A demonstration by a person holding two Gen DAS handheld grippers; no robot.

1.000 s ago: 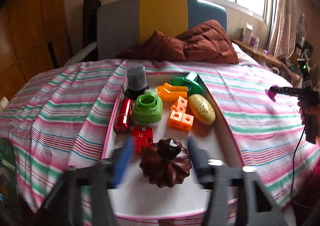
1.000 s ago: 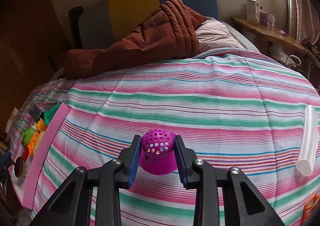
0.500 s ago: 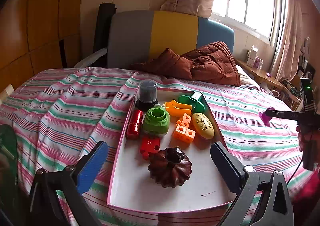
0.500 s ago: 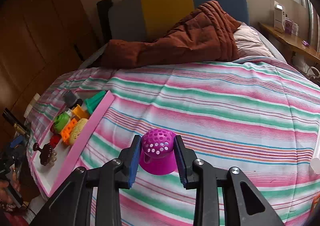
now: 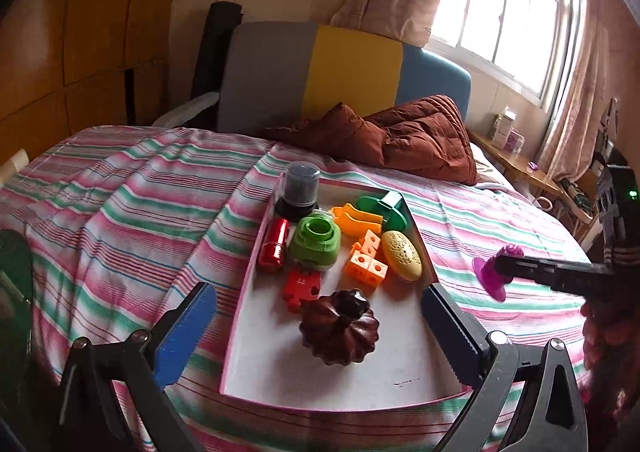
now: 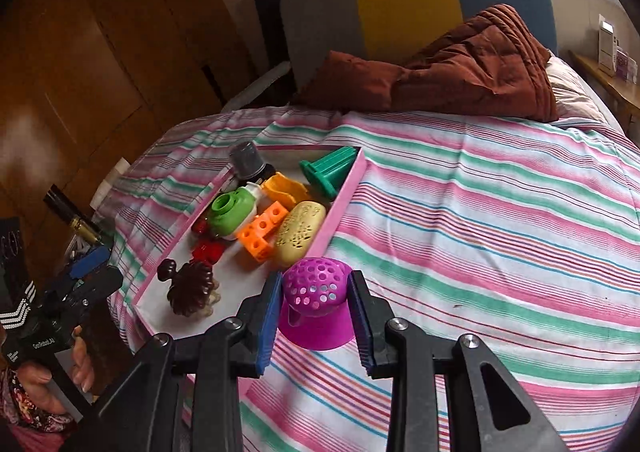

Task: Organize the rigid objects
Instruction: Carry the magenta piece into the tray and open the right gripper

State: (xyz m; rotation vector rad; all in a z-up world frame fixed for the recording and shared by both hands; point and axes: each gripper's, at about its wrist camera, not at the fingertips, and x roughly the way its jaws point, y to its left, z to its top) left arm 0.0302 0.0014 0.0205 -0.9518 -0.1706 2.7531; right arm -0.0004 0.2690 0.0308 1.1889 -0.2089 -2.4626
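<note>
The toys in the tray [image 5: 256, 284] are looking like plastic: the red cylinder [image 5: 274, 243] is shining glossy, the brown ridged mold [image 5: 339, 328] is also glossy, and the orange blocks [image 5: 366, 262] are looking matt. The purple strainer cap [image 6: 316, 302] is showing smooth plastic with small holes. The striped bedsheet [image 6: 500, 236] is looking like soft woven cloth, and the brown quilt [image 5: 416, 136] like puffy fabric. The wall panels [image 5: 80, 32] are showing polished wood.

Magenta perforated-dome toy [image 6: 316, 302] held upright above bed just right of pink-rimmed tray [image 6: 344, 200] w/ toys.

Bright window [image 5: 508, 8] glare; dim, fisheye-warped edges.
</note>
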